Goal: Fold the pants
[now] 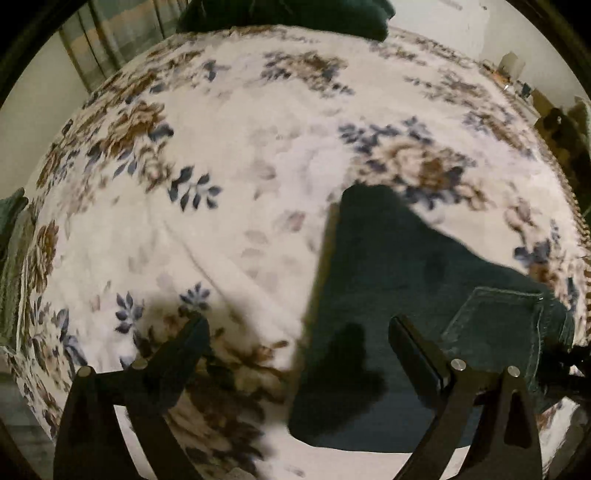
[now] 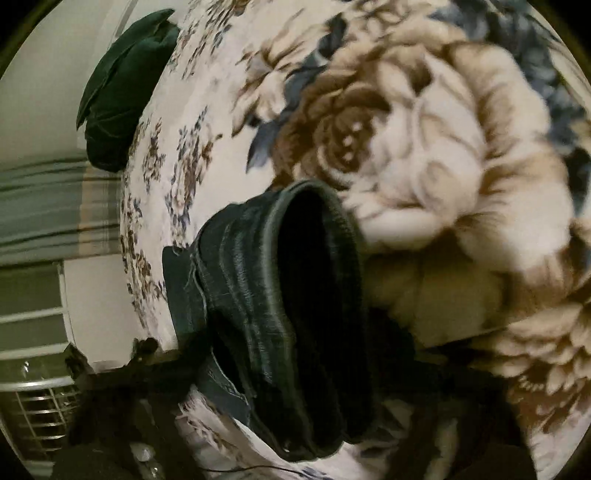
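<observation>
Right now the left gripper (image 1: 297,338) is hanging wide open over dark jeans (image 1: 373,295) on the floral blanket (image 1: 236,155), right gripper's grip w/ waistband (image 2: 314,295) unclear; next: pinch fabric & fold.

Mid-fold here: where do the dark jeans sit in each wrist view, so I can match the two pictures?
Left wrist: the dark jeans lie lower right, under the right-hand finger of the open left gripper.
Right wrist: the jeans fill the centre, waistband gaping toward the camera.
Shared landmark: the green pillow at the floral blanket's far edge.
</observation>
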Motion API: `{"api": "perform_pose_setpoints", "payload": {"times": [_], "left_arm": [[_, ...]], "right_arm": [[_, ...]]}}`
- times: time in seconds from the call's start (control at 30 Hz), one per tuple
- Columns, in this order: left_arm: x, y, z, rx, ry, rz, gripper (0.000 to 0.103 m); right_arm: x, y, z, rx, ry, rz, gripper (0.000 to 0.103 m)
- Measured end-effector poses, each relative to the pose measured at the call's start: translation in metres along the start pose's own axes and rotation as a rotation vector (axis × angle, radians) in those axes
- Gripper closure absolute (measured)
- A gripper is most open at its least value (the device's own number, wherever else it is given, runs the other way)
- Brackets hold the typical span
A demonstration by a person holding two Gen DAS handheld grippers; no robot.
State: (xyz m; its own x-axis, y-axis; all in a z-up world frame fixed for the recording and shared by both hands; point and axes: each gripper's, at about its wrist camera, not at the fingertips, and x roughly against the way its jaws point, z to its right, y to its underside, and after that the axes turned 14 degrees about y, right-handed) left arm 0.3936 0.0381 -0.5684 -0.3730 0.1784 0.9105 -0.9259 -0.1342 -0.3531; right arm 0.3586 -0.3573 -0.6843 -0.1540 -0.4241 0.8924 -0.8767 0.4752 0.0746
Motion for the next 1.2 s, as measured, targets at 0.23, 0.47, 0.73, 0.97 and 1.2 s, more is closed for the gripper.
{"api": "perform_pose_setpoints", "payload": {"times": [0.23, 0.47, 0.73, 0.97, 1.2], "left_arm": [[-0.019, 0.004, -0.002, 0.018, 0.091, -0.076, 0.004], [-0.04, 0.005, 0.004, 0.045, 0.158, -0.138, 0.004], [-0.034, 0.009, 0.017, 0.016, 0.166, -0.132, 0.004], [-0.039, 0.018, 0.025, 0.002, 0.156, -0.155, 0.004], [-0.044, 0.021, 0.025, 0.018, 0.19, -0.179, 0.004]], "right_arm": [[0.049, 0.004, -0.008, 0.034, 0.045, 0.149, 0.093], [0.028, -0.029, 0.034, 0.01, 0.19, 0.064, 0.075], [0.067, 0.001, 0.06, -0.173, 0.019, 0.11, 0.054], [0.07, 0.019, 0.036, -0.132, 0.095, 0.185, 0.09], [0.091, 0.032, 0.04, -0.094, 0.182, 0.207, 0.09]]}}
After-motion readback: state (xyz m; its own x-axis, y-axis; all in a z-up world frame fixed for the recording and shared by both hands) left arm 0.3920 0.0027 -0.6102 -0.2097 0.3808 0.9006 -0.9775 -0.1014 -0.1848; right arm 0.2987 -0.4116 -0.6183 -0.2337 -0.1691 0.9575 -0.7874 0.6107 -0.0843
